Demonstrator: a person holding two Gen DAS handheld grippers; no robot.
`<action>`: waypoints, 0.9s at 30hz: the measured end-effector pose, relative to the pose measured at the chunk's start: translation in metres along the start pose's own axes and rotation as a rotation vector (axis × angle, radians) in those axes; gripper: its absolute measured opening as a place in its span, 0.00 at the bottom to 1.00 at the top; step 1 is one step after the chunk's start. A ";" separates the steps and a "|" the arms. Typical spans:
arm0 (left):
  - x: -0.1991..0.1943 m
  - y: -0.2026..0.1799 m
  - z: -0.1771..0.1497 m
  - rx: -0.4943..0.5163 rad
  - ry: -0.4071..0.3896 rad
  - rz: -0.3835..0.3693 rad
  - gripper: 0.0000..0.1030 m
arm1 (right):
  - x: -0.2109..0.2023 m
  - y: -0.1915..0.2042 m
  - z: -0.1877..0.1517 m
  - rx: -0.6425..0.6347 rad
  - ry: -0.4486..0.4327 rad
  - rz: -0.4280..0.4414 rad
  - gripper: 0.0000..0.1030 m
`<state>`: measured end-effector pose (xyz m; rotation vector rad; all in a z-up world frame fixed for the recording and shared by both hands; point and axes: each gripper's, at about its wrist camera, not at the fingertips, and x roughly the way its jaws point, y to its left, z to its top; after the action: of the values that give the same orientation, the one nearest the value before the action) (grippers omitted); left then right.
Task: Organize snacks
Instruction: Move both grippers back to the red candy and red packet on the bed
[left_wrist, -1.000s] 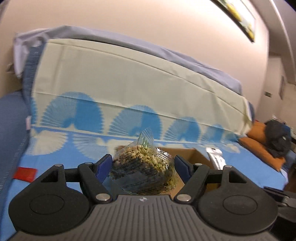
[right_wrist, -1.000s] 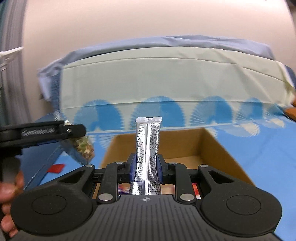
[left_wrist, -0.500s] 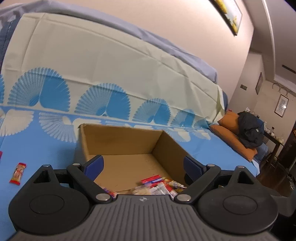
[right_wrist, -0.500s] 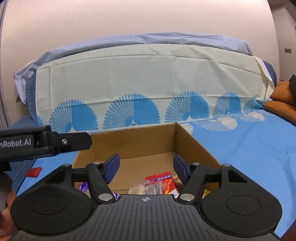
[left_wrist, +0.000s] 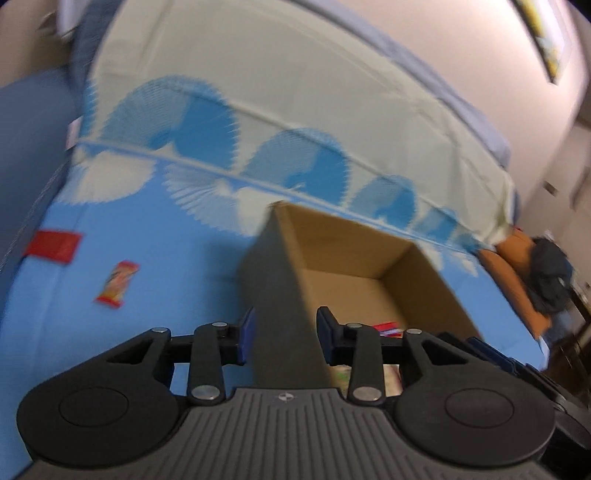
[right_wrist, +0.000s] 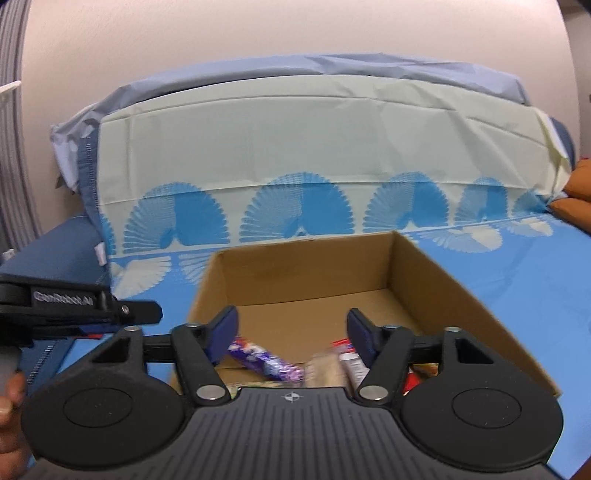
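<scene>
An open cardboard box (right_wrist: 424, 273) stands on the blue bed sheet and holds several snack packets, among them a purple one (right_wrist: 266, 360). My right gripper (right_wrist: 291, 328) is open and empty above the box's near end. My left gripper (left_wrist: 284, 332) is open and empty, its jaws on either side of the box's left wall (left_wrist: 280, 288). It also shows at the left of the right wrist view (right_wrist: 92, 310). An orange-red snack packet (left_wrist: 117, 282) and a flat red packet (left_wrist: 53, 245) lie on the sheet left of the box.
A pale cover with blue fan prints (right_wrist: 295, 155) rises behind the box against the wall. Orange cushions and a dark bag (left_wrist: 550, 277) lie at the far right of the bed.
Both grippers held snacks a second ago, a clear bag of nuts on the left and a silver stick pack on the right; both let go. The left gripper has since swung left over the box wall.
</scene>
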<state>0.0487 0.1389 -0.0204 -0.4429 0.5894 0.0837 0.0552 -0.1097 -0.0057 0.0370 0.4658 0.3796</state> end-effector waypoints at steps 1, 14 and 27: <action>-0.001 0.010 0.001 -0.036 0.006 0.017 0.38 | 0.000 0.004 0.000 0.003 0.004 0.022 0.45; -0.038 0.120 0.025 -0.392 -0.098 0.295 0.34 | 0.007 0.058 -0.003 0.017 0.058 0.210 0.24; -0.063 0.148 0.042 -0.417 -0.256 0.405 0.16 | 0.115 0.176 -0.011 -0.096 0.206 0.269 0.39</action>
<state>-0.0111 0.2941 -0.0106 -0.6992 0.3999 0.6503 0.0837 0.0955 -0.0440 -0.0335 0.6475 0.6737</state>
